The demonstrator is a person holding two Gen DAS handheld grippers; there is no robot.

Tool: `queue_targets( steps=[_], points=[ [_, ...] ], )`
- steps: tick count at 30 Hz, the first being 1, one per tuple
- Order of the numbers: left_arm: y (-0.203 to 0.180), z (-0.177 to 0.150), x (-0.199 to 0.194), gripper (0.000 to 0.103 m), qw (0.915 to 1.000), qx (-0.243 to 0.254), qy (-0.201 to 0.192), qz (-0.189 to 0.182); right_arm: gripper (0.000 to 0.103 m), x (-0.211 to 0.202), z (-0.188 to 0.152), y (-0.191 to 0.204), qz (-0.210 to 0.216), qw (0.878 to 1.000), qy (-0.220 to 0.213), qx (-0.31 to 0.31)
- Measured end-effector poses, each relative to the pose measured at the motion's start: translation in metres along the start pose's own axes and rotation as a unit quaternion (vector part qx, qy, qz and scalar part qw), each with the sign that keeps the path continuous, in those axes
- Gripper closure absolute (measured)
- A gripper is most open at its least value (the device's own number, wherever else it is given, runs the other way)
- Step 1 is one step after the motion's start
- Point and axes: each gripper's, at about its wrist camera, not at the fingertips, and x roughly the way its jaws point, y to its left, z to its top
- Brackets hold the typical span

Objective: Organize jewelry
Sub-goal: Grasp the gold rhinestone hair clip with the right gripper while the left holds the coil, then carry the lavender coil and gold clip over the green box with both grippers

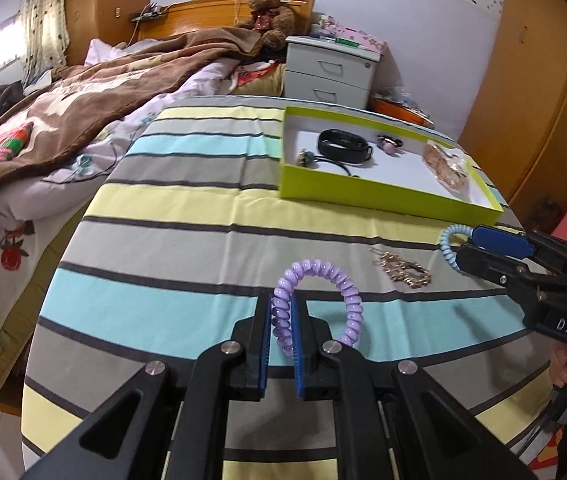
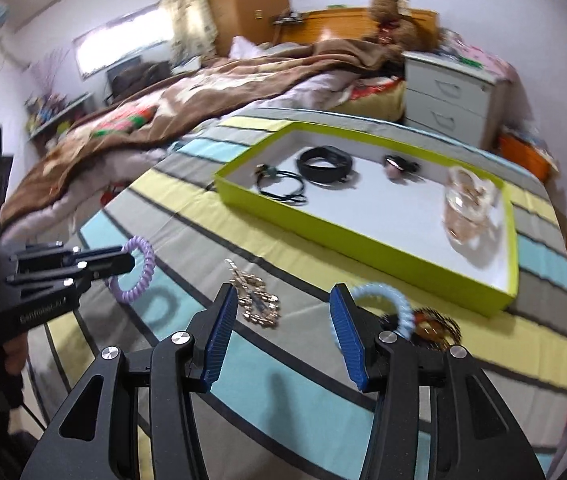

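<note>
Luckily my left gripper (image 1: pixel 282 322) had the purple coil (image 1: pixel 317 304) pinched by one side above the cloth (image 1: pixel 155 240). My right gripper (image 2: pixel 283 330) stood half-wide, holding nothing, the blue coil (image 2: pixel 387 308) hanging on one finger. It could slip off before reaching the tray (image 2: pixel 363 244).
</note>
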Motion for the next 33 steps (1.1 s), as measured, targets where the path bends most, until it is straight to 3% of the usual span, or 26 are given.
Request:
queue_targets(
  steps=[5, 13, 21, 25, 33],
  points=[
    [0.010, -0.002, 0.003, 0.093, 0.9999, -0.013, 0.004, 0.002, 0.054, 0.026, 0.003, 0.014, 0.021, 0.998, 0.037, -0.040],
    [0.017, -0.003, 0.009, 0.093, 0.9997, -0.023, 0.010, 0.001, 0.054, 0.053, 0.004, 0.023, 0.020, 0.995, 0.074, -0.066],
    [0.018, -0.004, 0.015, 0.093, 0.9996, -0.025, 0.017, -0.002, 0.054, 0.054, 0.002, 0.026, 0.008, 0.994, 0.070, -0.084],
    [0.018, -0.004, 0.016, 0.093, 0.9995, -0.027, 0.017, -0.001, 0.069, 0.052, 0.001, 0.031, 0.004, 0.994, 0.066, -0.088],
    [0.019, -0.004, 0.016, 0.093, 0.9995, -0.026, 0.017, -0.002, 0.069, 0.049, -0.003, 0.035, -0.008, 0.994, 0.056, -0.088]
  ],
)
